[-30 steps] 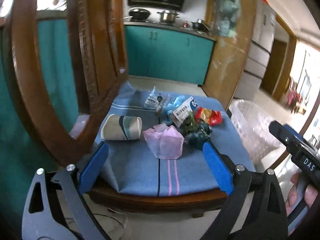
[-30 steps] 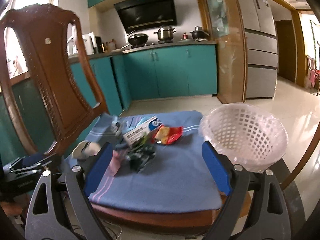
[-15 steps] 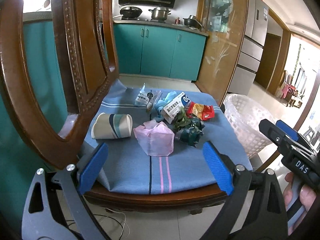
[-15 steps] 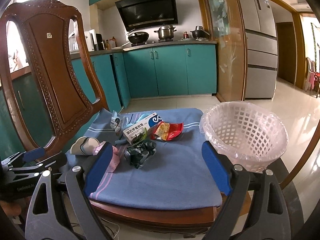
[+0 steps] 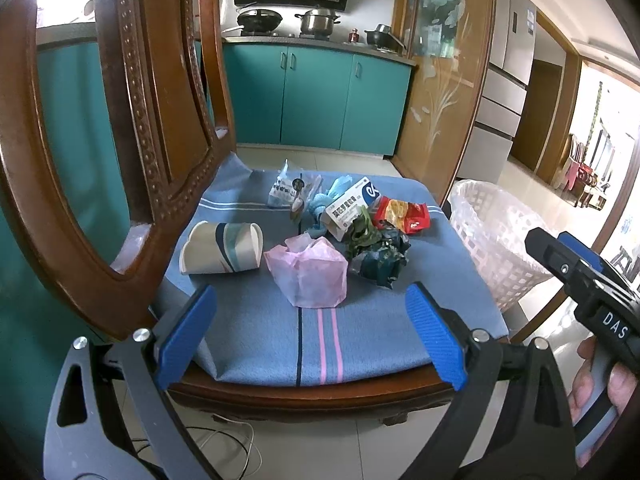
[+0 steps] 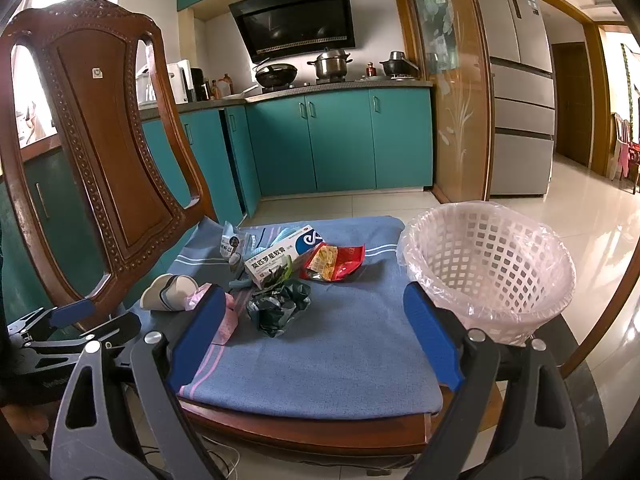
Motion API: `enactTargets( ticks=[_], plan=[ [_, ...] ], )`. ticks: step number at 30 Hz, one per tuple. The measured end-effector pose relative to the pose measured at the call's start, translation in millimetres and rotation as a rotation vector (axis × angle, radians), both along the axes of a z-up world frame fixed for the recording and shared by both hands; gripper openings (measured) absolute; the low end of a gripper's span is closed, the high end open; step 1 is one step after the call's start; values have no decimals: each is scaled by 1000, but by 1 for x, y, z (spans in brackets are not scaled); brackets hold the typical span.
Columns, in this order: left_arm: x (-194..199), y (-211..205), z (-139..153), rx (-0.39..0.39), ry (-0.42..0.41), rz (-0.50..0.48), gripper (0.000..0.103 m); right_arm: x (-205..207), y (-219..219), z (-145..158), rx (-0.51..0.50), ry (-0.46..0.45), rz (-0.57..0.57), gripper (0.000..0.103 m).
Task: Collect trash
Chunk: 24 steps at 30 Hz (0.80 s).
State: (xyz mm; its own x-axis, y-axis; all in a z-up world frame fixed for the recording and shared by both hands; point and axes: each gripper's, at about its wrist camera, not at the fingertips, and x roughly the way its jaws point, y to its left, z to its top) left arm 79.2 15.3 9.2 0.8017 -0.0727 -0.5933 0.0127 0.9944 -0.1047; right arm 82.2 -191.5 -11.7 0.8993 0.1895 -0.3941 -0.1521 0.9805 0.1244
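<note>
A teal-cabinet kitchen frames a wooden chair (image 5: pixel 120 184) whose blue seat cushion (image 5: pixel 280 332) carries a heap of trash: from the left wrist, the left gripper (image 5: pixel 312 332) hangs wide and empty at the cushion's near edge before a crumpled pink tissue (image 5: pixel 310 274), with a tipped paper cup (image 5: pixel 222 248) beside it and a dark crumpled bag (image 5: pixel 380 260) behind, all seemingly light, soft and easily crushed, best pinched across their bulk. From the right wrist, the right gripper (image 6: pixel 316 338) also stands wide and empty, facing the medicine box (image 6: pixel 284 258) and red snack wrapper (image 6: pixel 332 260), with the lined white basket (image 6: pixel 492 272) just beside the chair.
</note>
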Motion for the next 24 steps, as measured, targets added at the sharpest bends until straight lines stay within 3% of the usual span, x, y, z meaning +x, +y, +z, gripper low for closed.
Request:
enactTargets(
  ticks=[14,24],
  plan=[
    [10,-3,-10,9,38,-6,95,4,1,-1,-13,12,18,88],
    [77,-10,-50,32,222,15,94,83,33,-38,-143,254,241,88]
  ],
)
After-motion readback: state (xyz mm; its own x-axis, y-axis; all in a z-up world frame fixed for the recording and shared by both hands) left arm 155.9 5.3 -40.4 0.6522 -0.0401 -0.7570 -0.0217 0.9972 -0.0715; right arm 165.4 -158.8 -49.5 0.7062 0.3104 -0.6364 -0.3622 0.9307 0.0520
